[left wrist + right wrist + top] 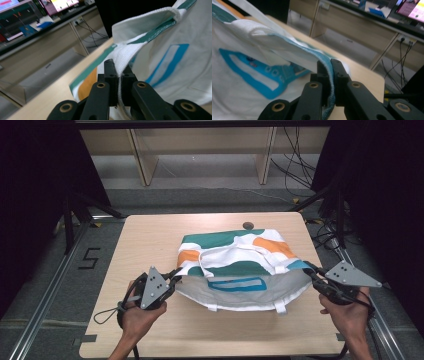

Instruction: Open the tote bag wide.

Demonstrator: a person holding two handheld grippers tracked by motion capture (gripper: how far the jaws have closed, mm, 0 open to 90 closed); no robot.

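Dark curtains flank a pale wooden desk (150,330) with rounded corners, which stands on grey floor between metal rails; a black figure "5" (89,258) is marked on the floor at its left. Beyond the far edge stand light wooden furniture legs, and loose black cables (295,165) trail at the upper right. A small dark round disc (248,225) sits in the desktop near the far edge.

On the middle of the desk lies a white fabric tote bag with green, orange and blue patches and white webbing handles (240,265). Its near side is raised at both ends, showing the pale lining and a bright blue rectangular outline label (236,284); any writing on it is too small and blurred to read.

The left claw (174,279) is closed on the bag's left rim, and the left gripper view shows the white woven hem (125,60) pinched between the black jaws, with green trim (160,30) running along the edge above. The right claw (311,272) is closed on the right rim, and the right gripper view shows a blue-edged hem (329,67) clamped between its jaws.

Both gripper views add what the high view lacks: lit monitors (62,3) on a long bench behind the desk, their screens unreadable. The high view alone gives the person's two hands and the grey three-cornered plates (352,275) on the grippers.
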